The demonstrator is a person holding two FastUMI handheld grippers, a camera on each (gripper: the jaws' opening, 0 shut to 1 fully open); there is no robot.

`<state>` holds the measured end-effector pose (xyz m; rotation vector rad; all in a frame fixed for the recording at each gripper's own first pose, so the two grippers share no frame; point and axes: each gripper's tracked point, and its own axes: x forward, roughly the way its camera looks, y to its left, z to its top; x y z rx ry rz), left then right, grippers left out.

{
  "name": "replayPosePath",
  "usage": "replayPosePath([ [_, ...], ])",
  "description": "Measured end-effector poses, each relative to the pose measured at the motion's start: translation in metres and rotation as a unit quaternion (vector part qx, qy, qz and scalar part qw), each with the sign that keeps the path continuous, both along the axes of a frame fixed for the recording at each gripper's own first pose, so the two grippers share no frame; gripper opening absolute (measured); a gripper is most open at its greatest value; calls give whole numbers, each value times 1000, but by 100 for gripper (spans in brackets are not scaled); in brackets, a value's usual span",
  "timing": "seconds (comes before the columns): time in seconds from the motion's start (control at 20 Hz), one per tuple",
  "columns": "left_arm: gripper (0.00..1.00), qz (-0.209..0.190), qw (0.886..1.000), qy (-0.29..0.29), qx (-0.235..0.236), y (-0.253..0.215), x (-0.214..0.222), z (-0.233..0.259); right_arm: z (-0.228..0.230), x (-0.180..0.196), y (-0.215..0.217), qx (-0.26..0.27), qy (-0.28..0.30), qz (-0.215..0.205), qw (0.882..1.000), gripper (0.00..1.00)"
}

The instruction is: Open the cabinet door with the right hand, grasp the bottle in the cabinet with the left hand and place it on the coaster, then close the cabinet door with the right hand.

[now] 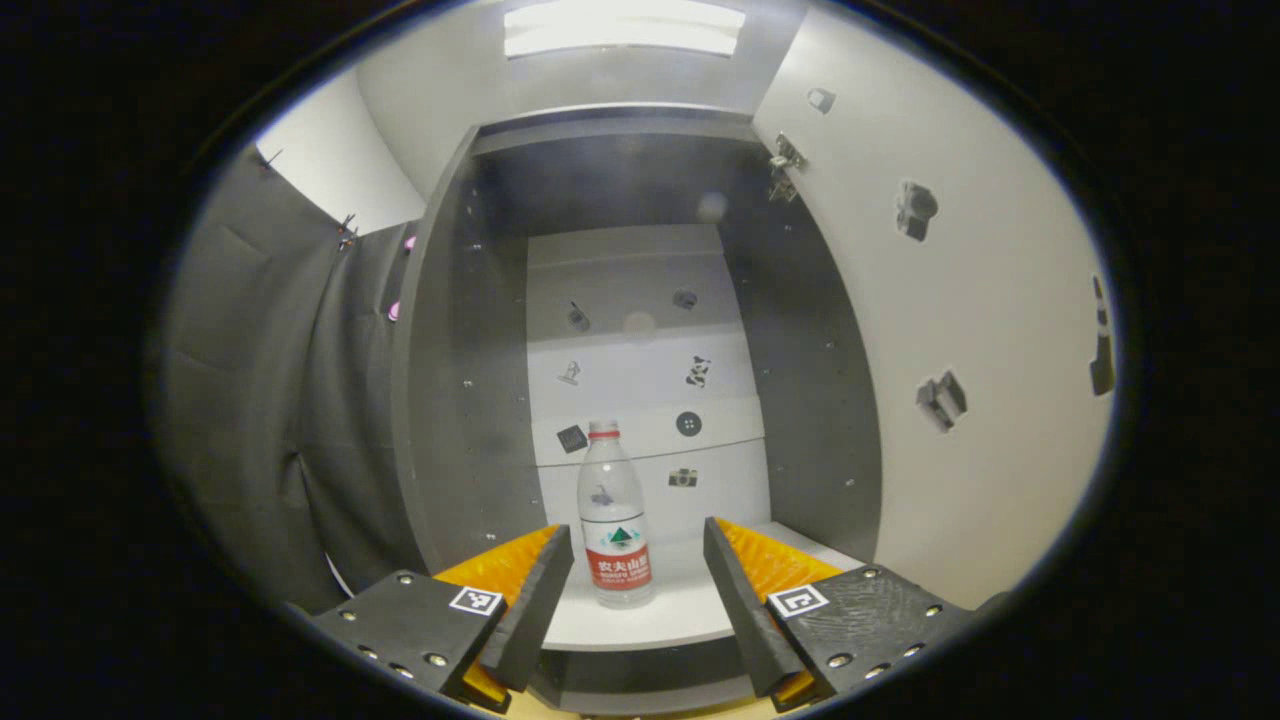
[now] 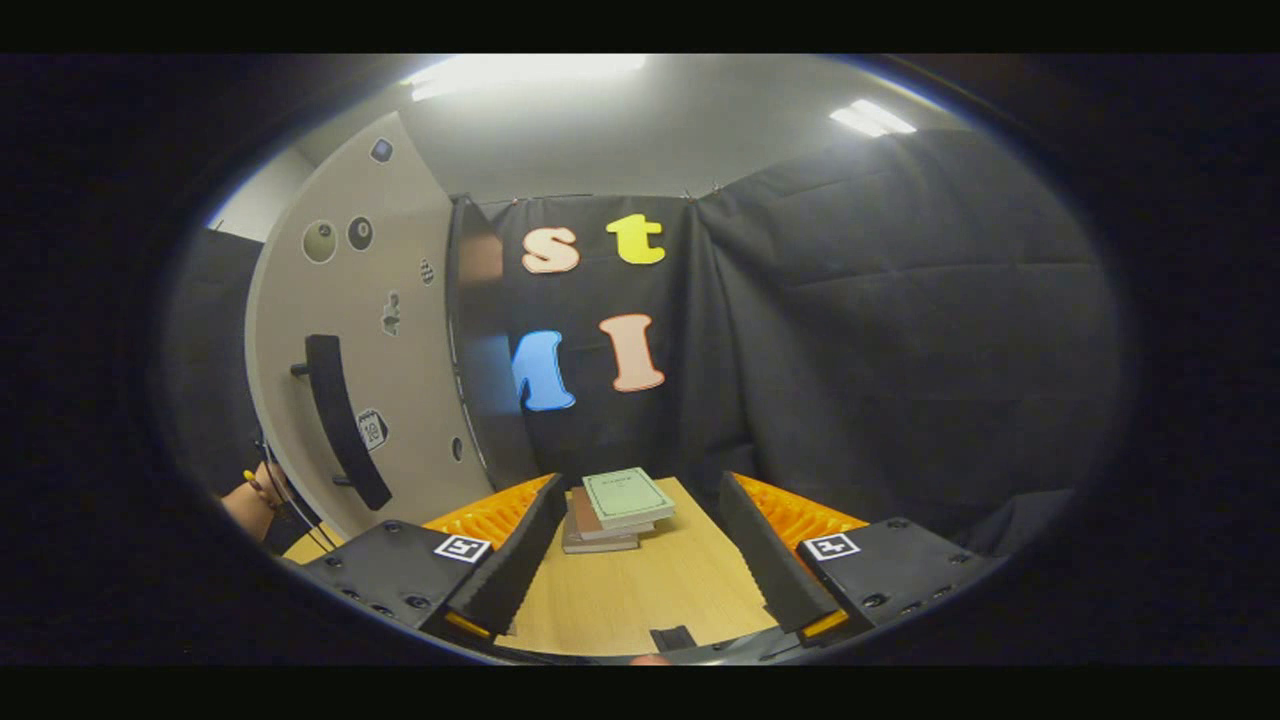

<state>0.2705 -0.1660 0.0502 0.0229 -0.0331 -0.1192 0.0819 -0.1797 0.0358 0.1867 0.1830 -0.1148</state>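
Note:
In the left gripper view the cabinet (image 1: 450, 400) stands open, its door (image 1: 980, 330) swung out to the right. A clear plastic bottle (image 1: 614, 520) with a red cap and red label stands upright on the white shelf (image 1: 650, 615) inside. My left gripper (image 1: 630, 590) is open in front of the shelf, its fingers spread to either side of the bottle and short of it. In the right gripper view my right gripper (image 2: 635, 570) is open over the wooden table (image 2: 640, 595), holding nothing. The open door (image 2: 350, 330) with its dark handle (image 2: 340, 420) is at the left.
A small stack of books (image 2: 615, 510) lies on the table ahead of the right gripper. A hand (image 2: 245, 500) with a wristband shows at the far left, below the door. Black cloth walls close in the booth behind the table and left of the cabinet.

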Motion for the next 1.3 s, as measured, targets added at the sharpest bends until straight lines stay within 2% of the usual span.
replayPosePath([
  [0.15,81,-2,1000,15,-5,-3,30,-20,-5,7,-3,4,8,-22,1000,93],
  [0.2,81,-2,1000,20,-6,-5,40,-28,-8,7,-4,1,12,-28,1000,97],
  [0.3,81,1,1000,26,0,-5,54,-38,-15,10,-6,-3,23,-40,999,98],
  [0.35,81,3,1000,27,2,-5,60,-42,-18,11,-7,-4,30,-45,999,97],
  [0.4,81,5,1000,27,2,-5,66,-45,-22,13,-6,-4,36,-49,998,93],
  [0.45,81,7,1000,27,-3,-5,72,-48,-25,15,-7,-5,41,-52,998,97],
  [0.5,81,11,1000,27,-8,-2,77,-52,-28,18,-6,-5,46,-56,997,93],
  [0.55,81,19,999,28,-13,2,82,-54,-30,19,-6,-6,49,-58,997,93],
  [0.6,81,24,999,30,-17,5,87,-57,-33,21,-6,-8,53,-60,997,97],
  [0.65,78,26,999,32,-22,8,90,-60,-37,23,-6,-10,58,-61,996,97],
  [0.85,81,22,999,42,-18,8,106,-72,-50,34,-1,-6,76,-63,995,98],
  [0.95,78,25,999,36,-13,10,114,-69,-54,36,2,-7,83,-60,995,98],
  [1.15,81,28,999,28,-13,10,118,-60,-52,39,5,-15,82,-57,995,98],
  [1.25,73,22,999,31,-11,9,115,-57,-50,37,2,-16,75,-58,995,98],
  [1.3,75,20,999,33,-10,9,114,-60,-48,36,1,-14,73,-58,996,98],
])
